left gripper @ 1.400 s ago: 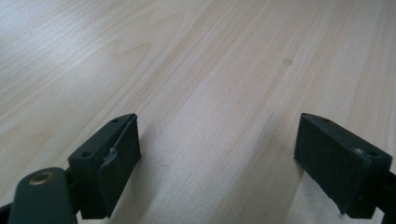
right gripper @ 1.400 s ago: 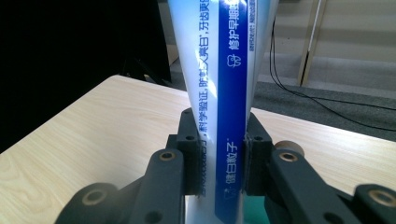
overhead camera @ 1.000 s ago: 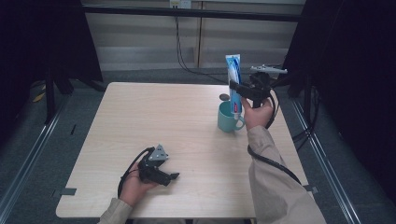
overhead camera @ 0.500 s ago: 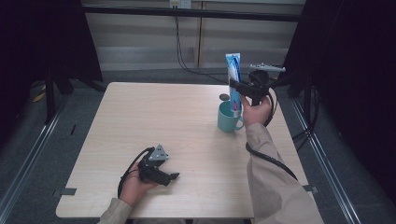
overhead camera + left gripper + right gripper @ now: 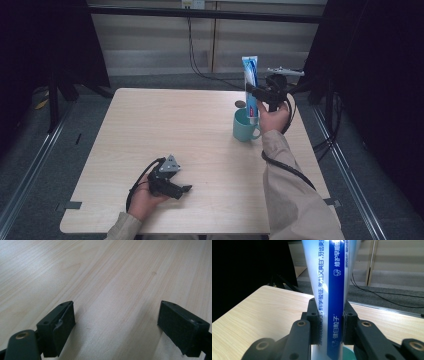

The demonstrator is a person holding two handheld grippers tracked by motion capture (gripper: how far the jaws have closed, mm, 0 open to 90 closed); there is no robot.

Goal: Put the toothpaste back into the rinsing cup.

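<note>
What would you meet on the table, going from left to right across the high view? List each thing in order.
Left gripper → mug → right gripper clamped on the toothpaste tube, which stands in the mug.

We see the high view evenly but softly lit from above: the table [image 5: 165,130] is pale and clear while the surroundings at the left and right edges of the picture sink into near black. Shadows on the tabletop are faint and short. The picture is slightly soft and grainy. In the left gripper view we find a broad whitish glare across the far left corner of the wood, and soft shadows under the black pads. In the right gripper view the toothpaste tube [image 5: 329,290] carries a bright sheen near its top, and the near metal parts at the bottom edge blur.
</note>
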